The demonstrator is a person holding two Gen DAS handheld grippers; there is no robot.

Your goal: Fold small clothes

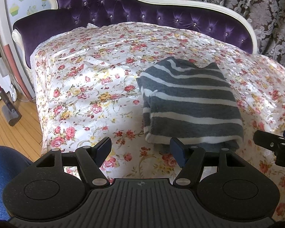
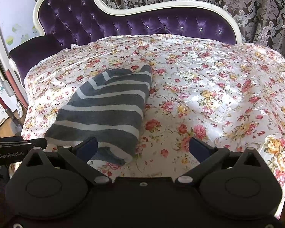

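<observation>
Left wrist view: the left hand-held gripper (image 1: 141,151) fills the bottom of the frame, its two black fingers spread wide with blue pads, holding nothing. Just above its right finger, right of centre, lies a folded garment (image 1: 190,106) in grey and white stripes, resting on a floral bedspread (image 1: 89,79) patterned with pink and yellow roses. At the right edge, part of the right hand-held gripper (image 1: 275,142) shows as a black piece close to the garment's lower right corner. Behind the bed, across the top of the frame, runs a purple tufted headboard (image 1: 123,5) with a cream frame, and patterned curtains (image 1: 247,5) hang at upper right. Wooden floor (image 1: 13,127) shows at lower left.

Right wrist view: the right hand-held gripper (image 2: 142,148) is likewise wide open and empty at the bottom of the frame. The striped garment sits left of centre, its near edge just beside the left finger; whether they touch is unclear.
</observation>
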